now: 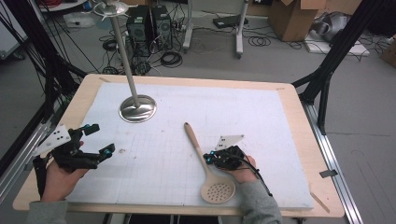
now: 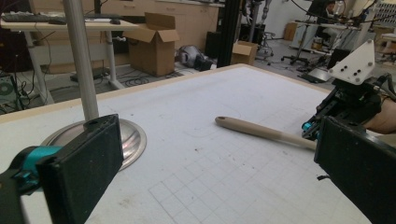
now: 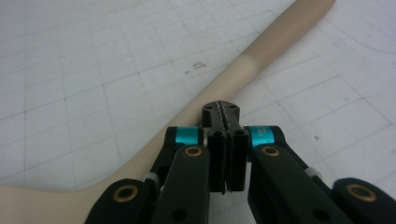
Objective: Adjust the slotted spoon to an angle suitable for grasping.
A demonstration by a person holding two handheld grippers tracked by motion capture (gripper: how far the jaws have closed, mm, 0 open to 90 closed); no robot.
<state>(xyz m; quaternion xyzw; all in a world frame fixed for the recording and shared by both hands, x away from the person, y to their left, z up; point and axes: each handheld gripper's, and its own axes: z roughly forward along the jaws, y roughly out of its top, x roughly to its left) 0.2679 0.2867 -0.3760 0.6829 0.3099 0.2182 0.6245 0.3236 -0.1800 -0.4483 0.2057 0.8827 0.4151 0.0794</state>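
Observation:
A beige slotted spoon (image 1: 196, 146) lies flat on the white gridded mat (image 1: 261, 121), its handle pointing to the far left and its round holed head near the front edge. My right gripper (image 1: 211, 159) is shut, pads together with nothing between them. In the right gripper view its tip (image 3: 222, 112) sits right over the spoon's handle (image 3: 261, 51). Whether it touches the handle I cannot tell. My left gripper (image 1: 102, 138) stands open at the mat's left side, well apart from the spoon. In the left gripper view its wide jaws (image 2: 219, 158) frame the spoon (image 2: 261, 132) and the right gripper (image 2: 310, 128).
A metal pole on a round shiny base (image 1: 137, 108) stands at the mat's far left, close ahead of the left gripper (image 2: 126, 140). The wooden table edge (image 1: 299, 107) rims the mat. Black frame posts (image 1: 327, 74) rise at the table's right.

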